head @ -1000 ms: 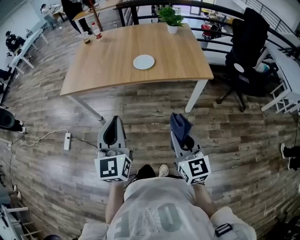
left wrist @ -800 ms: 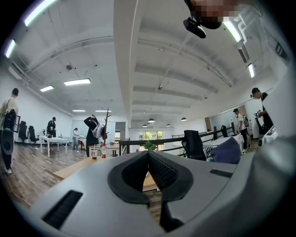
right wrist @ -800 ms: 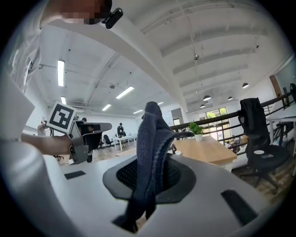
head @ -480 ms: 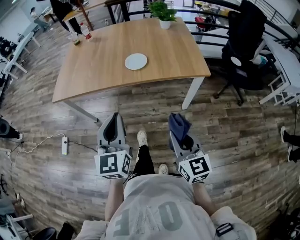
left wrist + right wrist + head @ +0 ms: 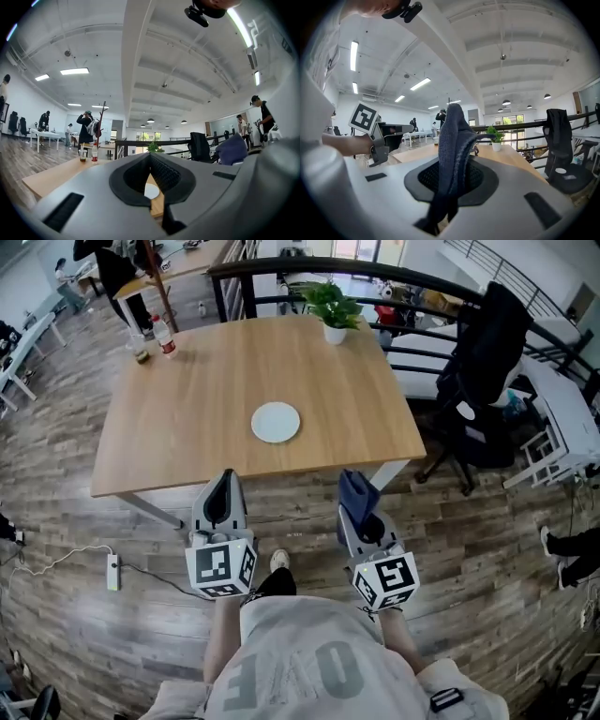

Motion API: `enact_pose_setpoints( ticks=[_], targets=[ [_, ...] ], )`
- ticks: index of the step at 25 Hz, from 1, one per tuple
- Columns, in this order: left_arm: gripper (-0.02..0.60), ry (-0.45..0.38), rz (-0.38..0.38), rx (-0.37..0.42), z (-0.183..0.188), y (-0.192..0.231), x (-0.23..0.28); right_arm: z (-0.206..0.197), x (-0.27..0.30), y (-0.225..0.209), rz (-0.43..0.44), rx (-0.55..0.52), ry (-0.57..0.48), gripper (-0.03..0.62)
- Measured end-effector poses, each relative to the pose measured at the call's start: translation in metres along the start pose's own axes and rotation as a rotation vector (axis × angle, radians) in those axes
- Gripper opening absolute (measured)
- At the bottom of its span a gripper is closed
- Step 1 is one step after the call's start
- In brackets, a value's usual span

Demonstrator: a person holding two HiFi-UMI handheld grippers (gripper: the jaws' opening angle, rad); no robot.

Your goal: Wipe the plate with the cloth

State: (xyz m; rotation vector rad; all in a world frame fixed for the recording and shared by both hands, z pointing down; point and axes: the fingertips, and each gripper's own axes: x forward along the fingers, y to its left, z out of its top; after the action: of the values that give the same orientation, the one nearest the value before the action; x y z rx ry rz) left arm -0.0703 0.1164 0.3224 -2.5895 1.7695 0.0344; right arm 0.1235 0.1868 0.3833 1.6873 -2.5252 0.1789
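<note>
A round white plate (image 5: 276, 422) lies near the middle of the wooden table (image 5: 187, 427). Both grippers are held level just short of the table's near edge. My left gripper (image 5: 223, 480) is shut and holds nothing. In the left gripper view the plate (image 5: 151, 191) shows low between its closed pads (image 5: 161, 171). My right gripper (image 5: 356, 491) is shut on a dark blue cloth (image 5: 359, 489). In the right gripper view the cloth (image 5: 452, 150) stands up out of the jaws and hides much of the table behind it. The left gripper (image 5: 377, 136) appears at that view's left.
A potted plant (image 5: 335, 307) stands at the table's far edge, a bottle (image 5: 166, 337) and a cup (image 5: 141, 348) at its far left corner. A black office chair (image 5: 483, 381) stands to the right, a dark railing (image 5: 281, 268) runs behind, and a power strip (image 5: 113, 572) lies on the floor at left.
The person has walked toward the table, carrying both grippers forward. The table and plate now lie much nearer the grippers. The cloth stays in the right gripper.
</note>
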Motion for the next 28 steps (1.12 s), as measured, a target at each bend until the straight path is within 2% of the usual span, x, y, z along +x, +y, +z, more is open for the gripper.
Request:
enact_pose_setpoints(
  ticks=[3,8,11,14,20,28],
  targets=[
    [0.006,0.025,0.006,-0.030,0.000,0.036,0.035,0.021,0.048,-0.007,-0.008,-0.008,-0.006,0.060],
    [0.006,0.027,-0.016,0.018,0.010,0.083,0.089,0.048,0.120,-0.015,-0.060,-0.017,-0.023,0.061],
    [0.007,0.060,-0.016,-0.002,-0.002,0.103,0.116,0.053,0.146,-0.016,-0.079,0.002,-0.021,0.060],
    [0.006,0.096,-0.027,-0.038,-0.020,0.102,0.141,0.043,0.162,-0.029,-0.077,0.006,0.028,0.060],
    [0.006,0.118,-0.024,-0.043,-0.031,0.095,0.189,0.033,0.200,-0.069,-0.051,0.005,0.064,0.061],
    [0.006,0.112,0.028,-0.042,-0.014,0.095,0.260,0.046,0.262,-0.116,0.050,0.041,0.030,0.061]
  ],
)
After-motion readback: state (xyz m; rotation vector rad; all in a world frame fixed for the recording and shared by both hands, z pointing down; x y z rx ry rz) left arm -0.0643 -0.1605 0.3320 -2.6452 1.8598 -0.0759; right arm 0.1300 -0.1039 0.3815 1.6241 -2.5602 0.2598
